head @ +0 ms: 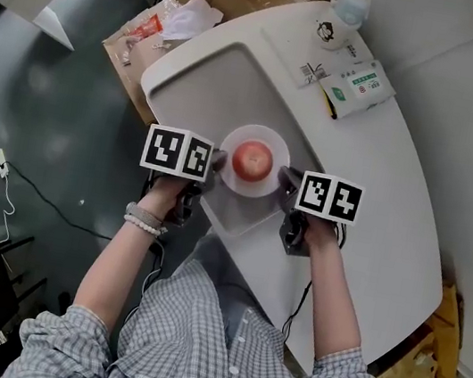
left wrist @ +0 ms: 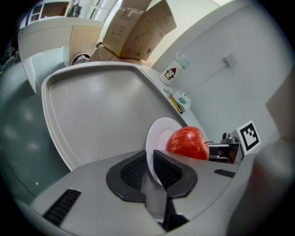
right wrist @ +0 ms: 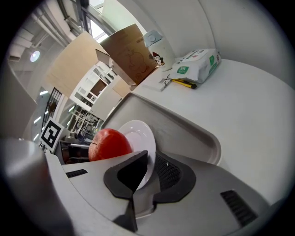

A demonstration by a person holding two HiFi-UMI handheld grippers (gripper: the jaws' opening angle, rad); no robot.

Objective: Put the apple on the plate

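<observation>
A red apple [head: 252,160] lies in the middle of a small white plate [head: 268,137], which is over the near end of a grey tray [head: 202,78]. My left gripper [head: 216,164] is shut on the plate's left rim and my right gripper [head: 285,181] on its right rim. In the left gripper view the plate [left wrist: 157,136] stands edge-on between the jaws of the left gripper [left wrist: 151,166], with the apple [left wrist: 186,143] just beyond. In the right gripper view the right gripper [right wrist: 150,168] pinches the plate [right wrist: 138,133], and the apple [right wrist: 108,144] sits to its left.
At the table's far end lie a pack of wipes [head: 356,85], a pen [head: 328,104], a card [head: 312,72] and a clear cup [head: 349,2]. Cardboard boxes [left wrist: 138,32] stand beyond the tray. The table edge runs close to the person's body.
</observation>
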